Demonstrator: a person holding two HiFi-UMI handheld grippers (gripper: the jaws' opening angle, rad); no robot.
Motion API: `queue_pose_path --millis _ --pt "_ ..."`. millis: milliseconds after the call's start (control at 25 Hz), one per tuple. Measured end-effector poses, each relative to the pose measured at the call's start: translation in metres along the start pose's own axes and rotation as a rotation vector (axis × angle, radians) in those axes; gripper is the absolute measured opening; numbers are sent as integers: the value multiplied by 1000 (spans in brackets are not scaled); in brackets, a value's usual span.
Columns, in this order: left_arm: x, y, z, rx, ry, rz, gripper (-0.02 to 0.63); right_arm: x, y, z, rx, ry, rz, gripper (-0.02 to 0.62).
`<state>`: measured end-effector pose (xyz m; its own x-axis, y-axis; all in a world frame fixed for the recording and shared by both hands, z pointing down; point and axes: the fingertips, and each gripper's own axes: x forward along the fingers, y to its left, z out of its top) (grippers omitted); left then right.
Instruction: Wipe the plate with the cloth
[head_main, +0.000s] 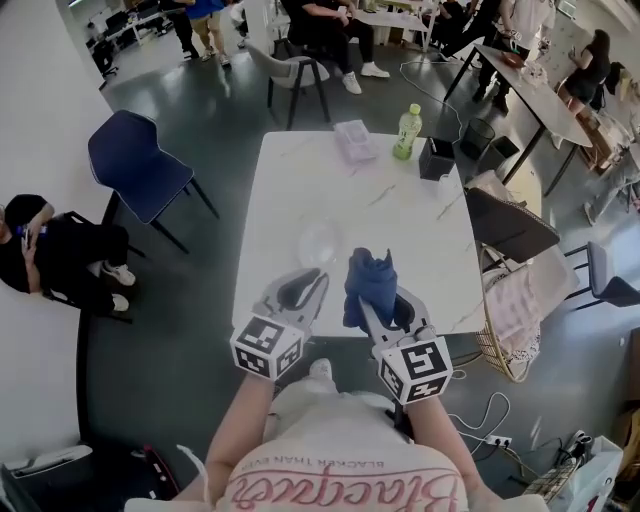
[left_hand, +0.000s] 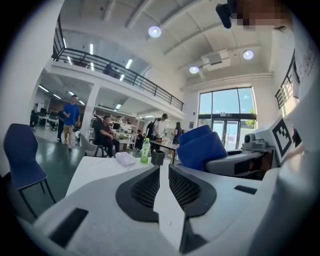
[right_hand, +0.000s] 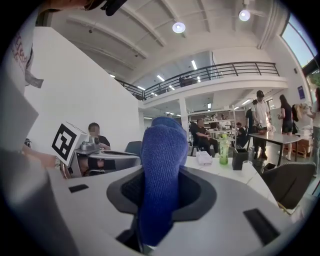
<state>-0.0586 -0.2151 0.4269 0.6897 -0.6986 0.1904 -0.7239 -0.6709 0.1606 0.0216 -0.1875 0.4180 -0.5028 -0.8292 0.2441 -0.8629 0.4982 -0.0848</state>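
Right gripper (head_main: 380, 305) fingers pinch the blue cloth (right_hand: 162, 160), bunched upright. Left gripper (left_hand: 164, 172) fingers stand slightly apart, empty, just short of the clear plate (head_main: 318, 243) on the white marble desk (head_main: 400, 210). Shirt (head_main: 340, 475) print reads "BLACKER THAN". The green bottle (head_main: 407, 132) label is too small to read. Open office, dark floor.

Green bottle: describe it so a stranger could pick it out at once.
Find the white table in the head view and go to its far edge. There a pale packet, the green bottle and a black box sit in a row. The bottle is the middle one, the only tall, green, upright thing.
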Motion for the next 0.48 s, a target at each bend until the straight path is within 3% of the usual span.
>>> queue_pose_path --millis 320,480 --pt "32 45 -17 -46 59 65 44 40 -28 -2 31 39 9 115" --pt "43 56 -29 -110 93 70 73 54 -36 -6 60 64 40 115"
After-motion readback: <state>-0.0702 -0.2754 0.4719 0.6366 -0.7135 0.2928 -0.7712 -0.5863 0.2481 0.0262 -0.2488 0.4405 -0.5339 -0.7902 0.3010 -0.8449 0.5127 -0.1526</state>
